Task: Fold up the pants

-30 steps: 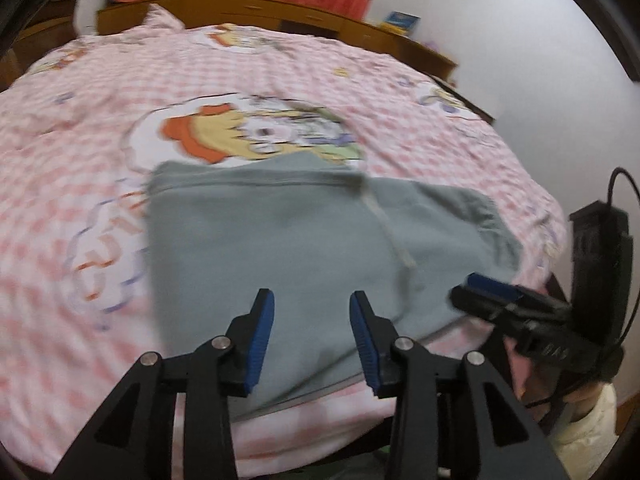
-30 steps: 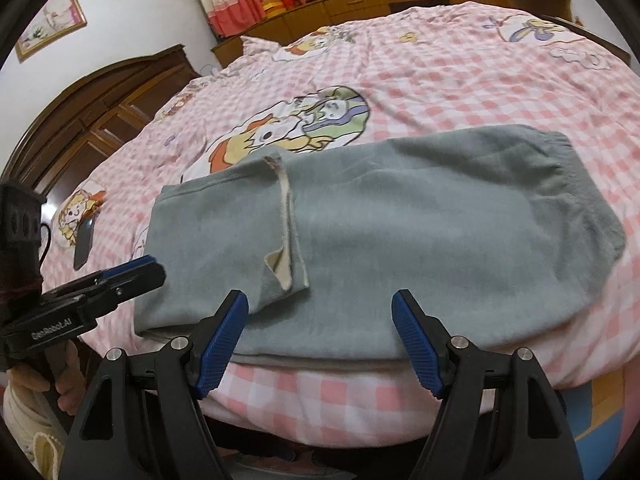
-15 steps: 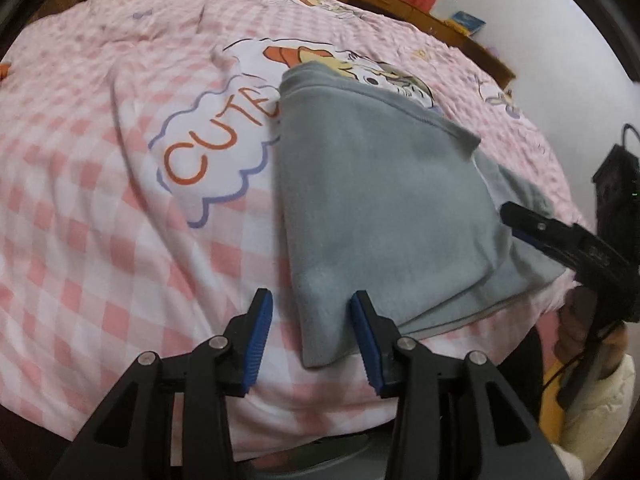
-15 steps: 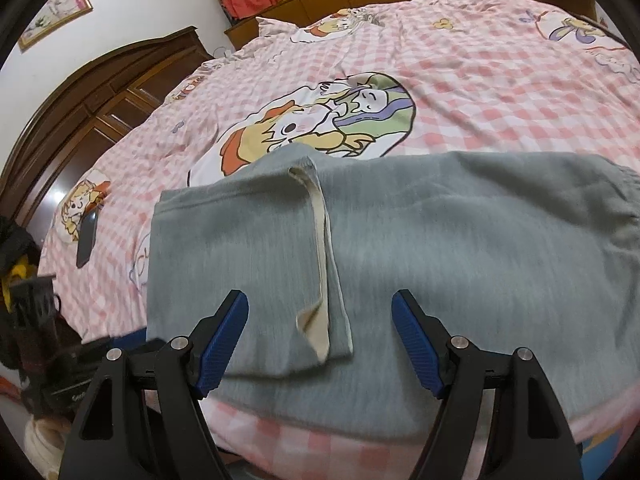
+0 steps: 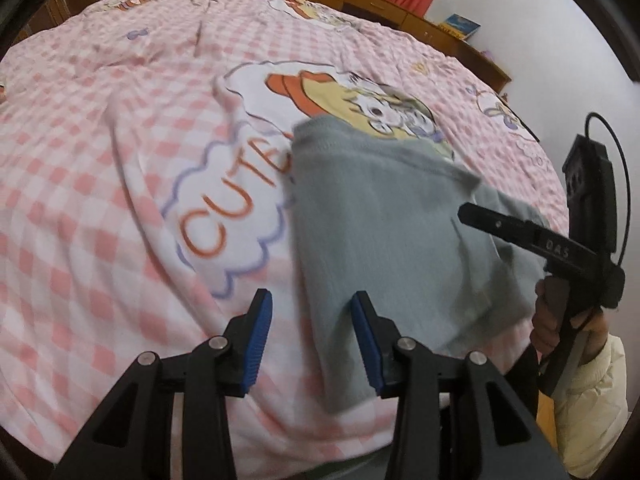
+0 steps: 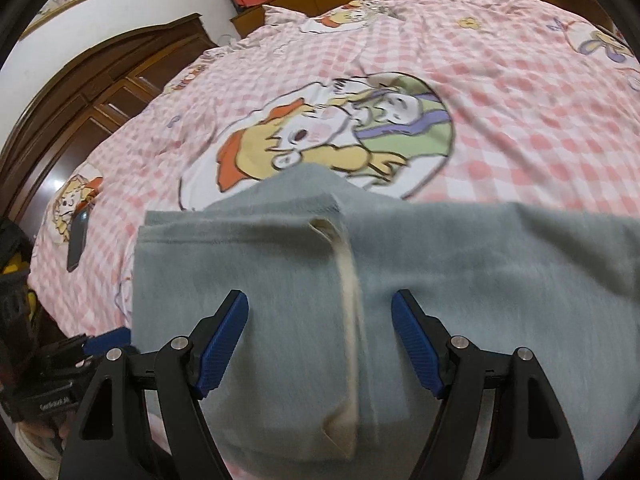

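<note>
On the pink checked bed (image 5: 100, 168), the left tool (image 5: 311, 336) hovers with its blue pads spread apart over the left edge of the grey pants (image 5: 380, 232), which lie folded near the bed's front edge, while the right tool (image 6: 320, 344) gapes empty above their cream-lined flap (image 6: 348, 300).

- The left gripper (image 5: 311, 334) points forward and down, its jaws parted with a clear gap between the blue pads (image 5: 256, 340); nothing is held.
- The right gripper (image 6: 320, 342) has its jaws spread wider and is likewise empty.
- From the left wrist view, the right gripper reaches in from the right, gripped by the person's right hand (image 5: 560, 320) in a cream sleeve.
</note>
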Action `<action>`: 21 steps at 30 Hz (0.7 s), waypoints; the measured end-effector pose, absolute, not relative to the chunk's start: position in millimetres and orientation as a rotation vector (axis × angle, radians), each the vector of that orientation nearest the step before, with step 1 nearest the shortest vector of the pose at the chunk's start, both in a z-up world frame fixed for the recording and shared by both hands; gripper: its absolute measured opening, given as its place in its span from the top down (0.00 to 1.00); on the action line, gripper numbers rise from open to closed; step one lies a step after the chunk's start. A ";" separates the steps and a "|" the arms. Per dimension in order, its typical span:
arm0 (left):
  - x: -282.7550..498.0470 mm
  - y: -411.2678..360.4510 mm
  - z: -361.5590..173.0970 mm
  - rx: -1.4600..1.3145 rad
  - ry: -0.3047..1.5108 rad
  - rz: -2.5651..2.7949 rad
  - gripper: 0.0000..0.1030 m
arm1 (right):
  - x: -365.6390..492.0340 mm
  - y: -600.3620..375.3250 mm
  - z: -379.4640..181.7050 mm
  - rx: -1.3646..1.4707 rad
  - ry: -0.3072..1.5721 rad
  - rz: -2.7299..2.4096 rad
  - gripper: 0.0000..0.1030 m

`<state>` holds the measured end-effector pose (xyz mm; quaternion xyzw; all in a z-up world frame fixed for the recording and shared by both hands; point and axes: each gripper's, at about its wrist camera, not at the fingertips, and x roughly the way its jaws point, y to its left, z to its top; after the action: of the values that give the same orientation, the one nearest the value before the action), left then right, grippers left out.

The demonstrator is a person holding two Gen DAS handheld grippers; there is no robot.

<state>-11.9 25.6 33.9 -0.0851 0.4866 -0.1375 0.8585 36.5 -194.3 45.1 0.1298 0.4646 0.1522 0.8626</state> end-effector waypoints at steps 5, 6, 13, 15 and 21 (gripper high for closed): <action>6.1 29.9 33.8 -0.198 1.027 -0.289 0.58 | 44.8 -182.1 45.5 0.264 0.963 0.358 0.33; 9.2 31.4 34.6 -0.201 1.025 -0.289 0.58 | 45.7 -180.7 45.1 0.253 0.963 0.356 0.34; 31.6 26.0 46.8 -0.197 0.973 -0.290 0.58 | 46.9 -186.8 49.3 0.275 0.937 0.336 0.64; 33.2 20.2 51.2 -0.181 0.954 -0.300 0.59 | 43.3 -192.5 54.2 0.313 0.905 0.332 0.75; 34.1 1.5 56.8 -0.145 0.902 -0.371 0.75 | 39.2 -197.3 57.3 0.328 0.905 0.315 0.79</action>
<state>34.1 1.5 56.8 -0.0694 0.4330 -0.1783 0.8808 39.2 -197.3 57.3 0.1570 0.4332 0.1509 0.8746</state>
